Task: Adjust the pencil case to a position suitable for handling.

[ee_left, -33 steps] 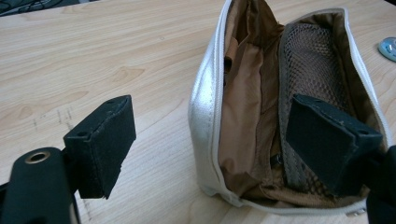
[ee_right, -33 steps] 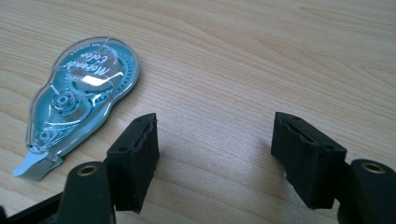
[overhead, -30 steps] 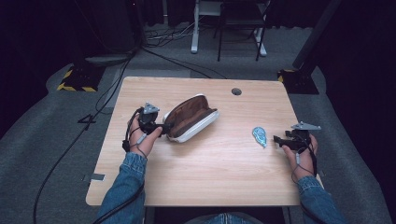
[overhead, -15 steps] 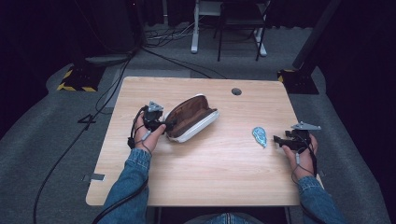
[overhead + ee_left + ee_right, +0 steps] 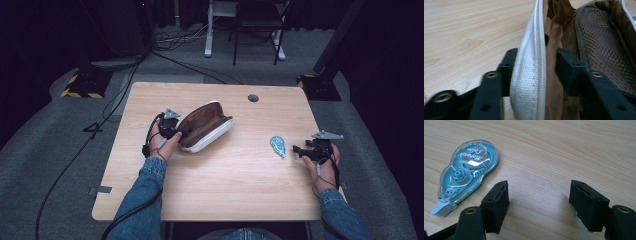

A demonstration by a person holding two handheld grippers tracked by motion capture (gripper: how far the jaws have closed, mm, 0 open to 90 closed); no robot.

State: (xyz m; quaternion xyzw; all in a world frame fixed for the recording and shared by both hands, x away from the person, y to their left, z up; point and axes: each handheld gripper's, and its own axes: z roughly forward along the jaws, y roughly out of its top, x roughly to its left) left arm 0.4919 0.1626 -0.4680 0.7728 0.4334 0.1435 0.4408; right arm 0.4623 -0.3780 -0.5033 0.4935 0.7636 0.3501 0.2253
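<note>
A pouch (image 5: 205, 127) with a white outside and a brown lining lies open on its side, left of the table's middle. My left gripper (image 5: 182, 134) is at its near-left end. In the left gripper view the pouch's white woven rim (image 5: 531, 75) and a fold of brown lining sit between the jaws of that gripper (image 5: 536, 67), which press on them. Mesh lining (image 5: 599, 50) shows inside. A blue-clear correction tape dispenser (image 5: 277, 145) lies flat at the right. My right gripper (image 5: 296, 149) rests just right of it, open (image 5: 539, 202), with the dispenser (image 5: 469, 172) beyond its left jaw.
The wooden table (image 5: 240, 185) has a round cable hole (image 5: 253, 98) near its far edge. A cable (image 5: 75, 165) trails from the left gripper off the table's left side. Furniture legs (image 5: 207, 30) and a yellow-black base (image 5: 80, 85) stand on the grey floor beyond.
My left gripper has slid right, up to the pouch's end, and its jaws now hold the rim. The right gripper and the tape dispenser have stayed put.
</note>
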